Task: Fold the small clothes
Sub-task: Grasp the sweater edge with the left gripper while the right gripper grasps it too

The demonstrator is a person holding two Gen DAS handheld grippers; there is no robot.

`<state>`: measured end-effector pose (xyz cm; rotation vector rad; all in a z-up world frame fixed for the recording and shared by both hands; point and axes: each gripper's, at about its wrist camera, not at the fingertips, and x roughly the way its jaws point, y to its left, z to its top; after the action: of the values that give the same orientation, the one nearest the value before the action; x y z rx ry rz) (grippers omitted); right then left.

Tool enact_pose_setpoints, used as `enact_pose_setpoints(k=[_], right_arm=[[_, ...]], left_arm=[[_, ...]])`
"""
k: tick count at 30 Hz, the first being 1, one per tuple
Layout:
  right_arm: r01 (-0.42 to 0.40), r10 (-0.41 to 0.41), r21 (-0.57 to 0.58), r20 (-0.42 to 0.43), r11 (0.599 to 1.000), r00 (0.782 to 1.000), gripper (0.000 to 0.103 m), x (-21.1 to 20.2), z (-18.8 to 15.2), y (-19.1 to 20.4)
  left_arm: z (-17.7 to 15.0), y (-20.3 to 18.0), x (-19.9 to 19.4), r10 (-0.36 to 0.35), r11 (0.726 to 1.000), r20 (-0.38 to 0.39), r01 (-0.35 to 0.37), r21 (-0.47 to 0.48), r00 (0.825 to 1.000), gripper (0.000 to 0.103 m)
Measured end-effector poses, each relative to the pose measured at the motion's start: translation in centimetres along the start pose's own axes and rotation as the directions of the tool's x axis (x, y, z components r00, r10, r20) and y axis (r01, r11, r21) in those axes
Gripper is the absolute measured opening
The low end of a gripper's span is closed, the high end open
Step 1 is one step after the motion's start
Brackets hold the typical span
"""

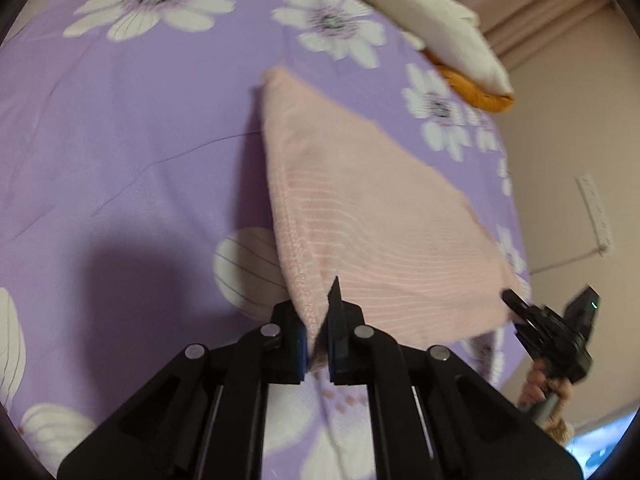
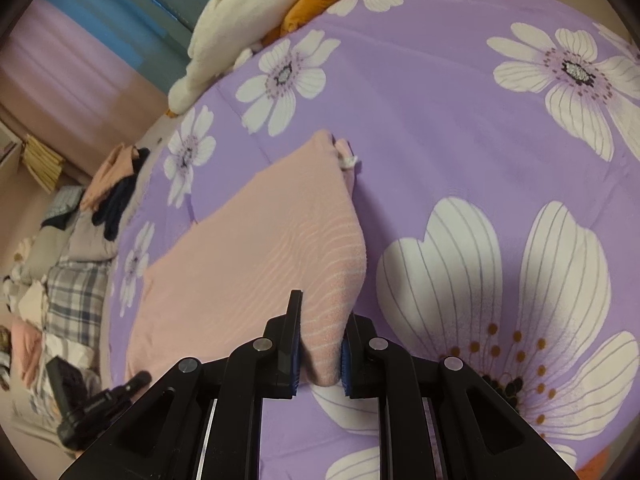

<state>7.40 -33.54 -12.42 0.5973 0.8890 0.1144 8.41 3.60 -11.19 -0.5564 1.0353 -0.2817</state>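
A pale pink ribbed garment [image 1: 360,200] lies folded on the purple flowered bedspread [image 1: 120,140]. My left gripper [image 1: 318,312] is shut on its near corner, the hem pinched between the pads. In the right wrist view the same pink garment [image 2: 248,248] stretches away to the left, and my right gripper [image 2: 320,320] is shut on its other near corner, with a thick fold between the blue pads. Each gripper shows at the other view's edge: the right gripper [image 1: 516,304] at lower right, the left gripper [image 2: 136,382] at lower left. The stretch of garment between them hangs slightly raised.
Cream [image 1: 440,28] and orange [image 1: 480,92] clothes are heaped at the bed's far edge. More clothes [image 2: 108,192] and a plaid cloth [image 2: 76,292] lie beyond the bed's left side. A power strip [image 1: 596,212] hangs on the wall. A hand [image 1: 536,388] grips the right gripper's handle.
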Motion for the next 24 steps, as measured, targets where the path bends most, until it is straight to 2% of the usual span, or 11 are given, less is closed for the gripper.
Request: enact_pose_setpoints(k=[3,7,11,14,15,19,24], right_arm=[[0.016,-0.016,-0.003,0.016,1.0,1.0,0.016,-1.2,0.1,-0.4],[0.043,-0.043,0.014,-0.011,0.999,0.999,0.016,-1.7,-0.6,-1.5],[0.067,-0.066,0.028,-0.048,0.997,0.997,0.016,-1.0,-1.5,-2.9],[0.132,-0.129,0.04,-0.064,0.99,0.99,0.017,-0.5,-2.0,-3.9],[0.138,-0.136,0.044,-0.063,0.989,0.989,0.02,-0.5,-2.0,-4.1],[0.163,-0.16,0.099,-0.041,0.982,0.986,0.048,-1.9,-2.1,-5.7],[0.098,-0.094,0.167,-0.037,0.981,0.995,0.052,-3.0,-2.8,-7.1]], left_arm=[[-1.3,-1.2,-1.3,-0.022,1.0,-0.019,0.022,0.022,1.0,0.005],[-3.8,-1.7,-1.7,-0.029,0.999,-0.05,0.03,0.025,0.998,0.005],[-6.2,-1.2,-0.6,0.067,0.997,-0.083,-0.063,0.048,0.994,0.006],[-6.8,-0.3,0.5,0.089,0.996,-0.109,-0.086,0.028,0.99,0.007],[-6.9,0.0,0.7,0.097,0.995,-0.112,-0.094,0.025,0.989,0.009],[-6.7,0.1,1.0,0.118,0.993,-0.113,-0.115,0.034,0.987,0.013],[-6.8,0.1,1.0,0.145,0.989,-0.11,-0.141,0.046,0.983,0.017]])
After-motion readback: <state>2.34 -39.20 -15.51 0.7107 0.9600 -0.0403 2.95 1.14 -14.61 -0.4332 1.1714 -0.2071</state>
